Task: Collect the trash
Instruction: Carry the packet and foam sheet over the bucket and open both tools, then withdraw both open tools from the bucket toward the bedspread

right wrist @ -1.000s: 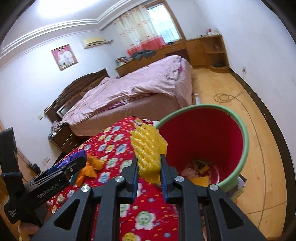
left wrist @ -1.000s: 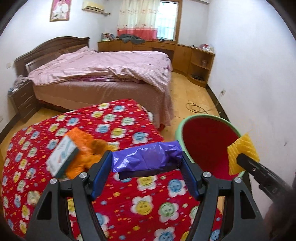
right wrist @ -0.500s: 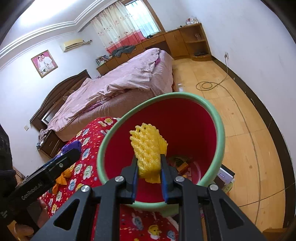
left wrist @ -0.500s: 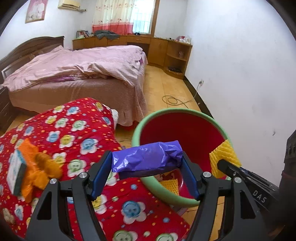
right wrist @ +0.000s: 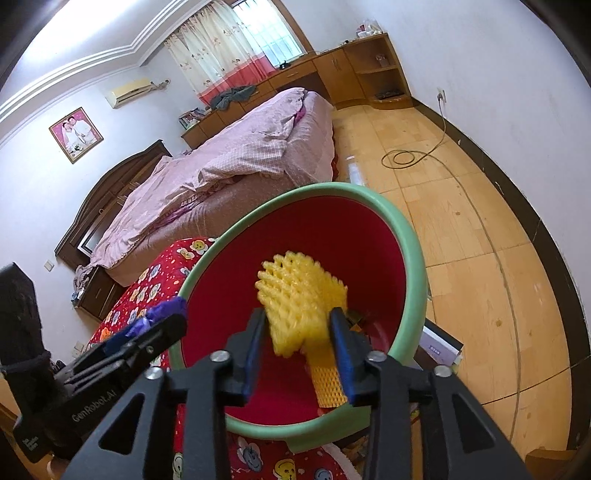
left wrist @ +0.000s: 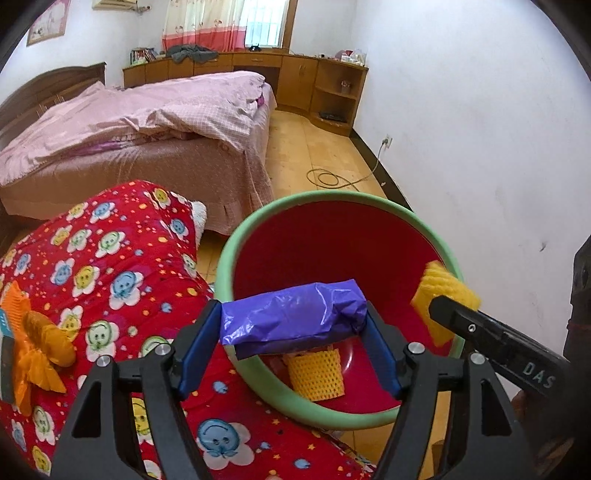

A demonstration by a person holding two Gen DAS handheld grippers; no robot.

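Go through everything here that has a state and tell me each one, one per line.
Left gripper: jaws opening, crumpled purple plastic bag still between its pads, over the bin.
Right gripper: jaws opening, yellow foam net loose between them.
Red bin with green rim: open, another yellow foam net inside.
Orange wrapper: lying on the red quilt.

A: What's the room like?
B: Bedroom I'm working in. White walls (left wrist: 461,122), wood-tone floor (right wrist: 454,206), big bed (left wrist: 129,140) with pink cover and dark headboard (right wrist: 110,192).
A: Light?
B: Daylight through window (left wrist: 264,22), curtains (right wrist: 221,59) white over red. Wooden cabinets (left wrist: 295,81) below it, corner shelf (right wrist: 380,70). AC unit (right wrist: 129,92), framed photo (right wrist: 75,133), cable (left wrist: 332,177) coiled on floor.
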